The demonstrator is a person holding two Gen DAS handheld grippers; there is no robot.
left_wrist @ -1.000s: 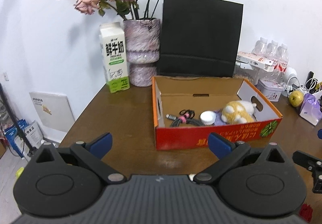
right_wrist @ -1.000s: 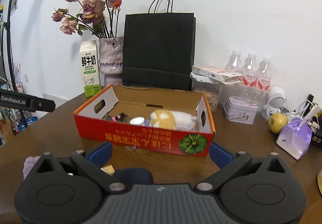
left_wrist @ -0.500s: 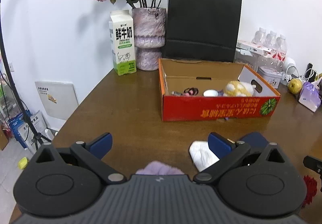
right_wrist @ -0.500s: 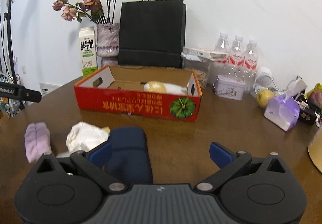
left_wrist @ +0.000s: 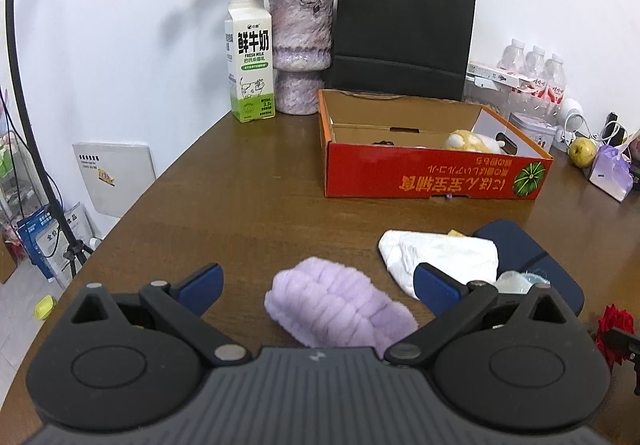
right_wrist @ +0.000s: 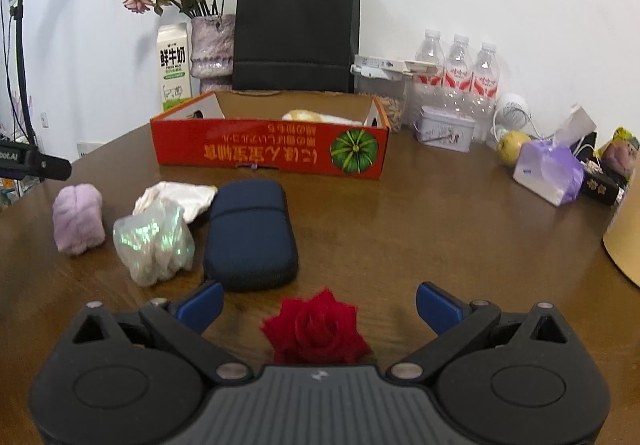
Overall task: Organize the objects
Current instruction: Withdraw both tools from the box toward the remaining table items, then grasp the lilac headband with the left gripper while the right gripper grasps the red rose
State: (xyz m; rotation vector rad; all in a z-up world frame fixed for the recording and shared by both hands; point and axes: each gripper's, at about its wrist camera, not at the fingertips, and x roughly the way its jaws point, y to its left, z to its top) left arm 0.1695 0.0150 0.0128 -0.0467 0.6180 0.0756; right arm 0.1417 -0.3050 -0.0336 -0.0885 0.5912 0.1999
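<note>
red box (right_wrist: 272, 155) contents: mostly hidden by its front wall
red rose (left_wrist: 614, 327): cut by gripper body

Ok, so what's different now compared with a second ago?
Both grippers pulled back from the red box, staying open and empty. The purple cloth now lies between the left gripper's fingers, and the red rose between the right gripper's. Nothing was grasped or released. The box and loose items haven't visibly moved.

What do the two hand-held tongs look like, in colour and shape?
Both look alike. The left tongs and right tongs have a ribbed dark grey body, two round black housings, black linkage arms with silver pivot pins, and blue finger pads. No cables, hands or sleeves show.
</note>
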